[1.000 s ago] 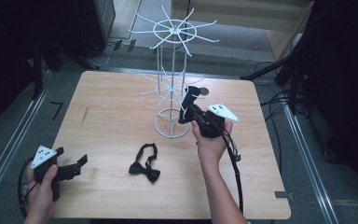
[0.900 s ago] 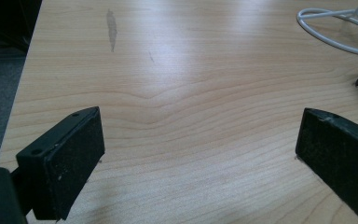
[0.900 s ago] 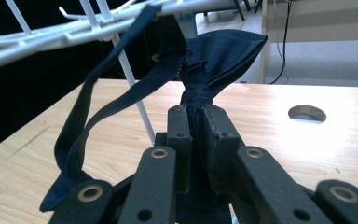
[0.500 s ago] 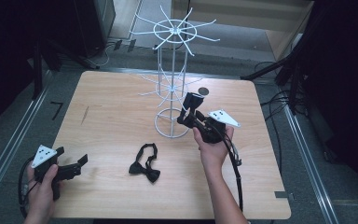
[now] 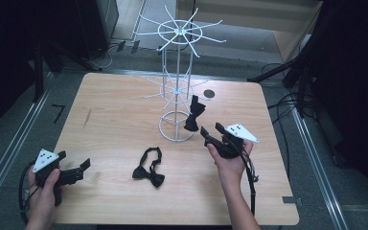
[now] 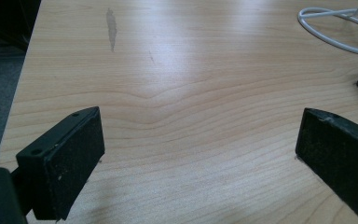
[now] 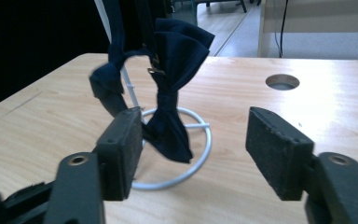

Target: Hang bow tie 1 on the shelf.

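**Bow tie on the rack**

Our right gripper has just been opening, jaws apart and empty, beside the hung bow tie on the rack. Our left gripper rests open. We read no writing.

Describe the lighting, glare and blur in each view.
High view: table evenly lit, surroundings dark, image soft. Left gripper view: pale glare across the wood, near pads slightly soft. Right gripper view: bright glare beside the table hole, hanging bow tie dark, its left loop blurred.
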### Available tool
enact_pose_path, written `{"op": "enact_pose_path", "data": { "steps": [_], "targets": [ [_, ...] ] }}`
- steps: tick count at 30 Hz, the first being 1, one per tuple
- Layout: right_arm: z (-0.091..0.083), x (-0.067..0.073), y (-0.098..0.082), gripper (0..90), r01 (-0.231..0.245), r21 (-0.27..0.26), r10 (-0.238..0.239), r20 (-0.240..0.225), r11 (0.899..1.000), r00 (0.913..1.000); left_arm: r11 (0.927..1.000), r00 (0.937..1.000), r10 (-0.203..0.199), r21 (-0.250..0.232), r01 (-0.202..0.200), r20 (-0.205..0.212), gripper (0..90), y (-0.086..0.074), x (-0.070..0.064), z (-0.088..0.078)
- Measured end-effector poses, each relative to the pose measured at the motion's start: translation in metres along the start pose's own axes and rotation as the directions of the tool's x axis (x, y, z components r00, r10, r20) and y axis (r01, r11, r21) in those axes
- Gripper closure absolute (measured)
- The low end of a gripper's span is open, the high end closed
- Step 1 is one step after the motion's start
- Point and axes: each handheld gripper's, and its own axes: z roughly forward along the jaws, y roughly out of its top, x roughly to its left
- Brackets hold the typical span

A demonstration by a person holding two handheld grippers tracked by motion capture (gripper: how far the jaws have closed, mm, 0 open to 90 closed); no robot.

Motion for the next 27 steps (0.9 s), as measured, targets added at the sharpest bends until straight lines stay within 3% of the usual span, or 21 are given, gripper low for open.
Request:
{"op": "enact_pose_path", "data": {
  "steps": [5, 6, 14, 27],
  "targets": [
    [-0.009, -0.002, -0.008, 30.4, -0.006, 0.011, 0.006, 0.001, 1.000, 1.0000, 1.0000, 1.0000, 0.000, 0.002, 0.000, 0.000, 1.5, 0.000, 0.000, 0.000],
    [-0.010, -0.003, -0.011, 28.1, -0.002, 0.038, 0.002, 0.005, 0.999, 1.0000, 1.0000, 1.0000, 0.001, 0.000, -0.001, -0.002, 1.5, 0.000, 0.000, 0.000],
    [-0.020, 0.000, -0.022, 27.9, -0.021, 0.069, 0.022, -0.008, 0.997, 0.9997, 1.0000, 1.0000, 0.003, 0.002, -0.003, -0.004, 1.5, 0.000, -0.001, 0.000],
    [-0.018, 0.012, -0.030, 28.6, -0.021, 0.109, 0.023, -0.023, 0.994, 0.9995, 1.0000, 1.0000, 0.000, 0.000, 0.000, -0.001, 1.5, 0.000, 0.000, 0.000]
  ]
}}
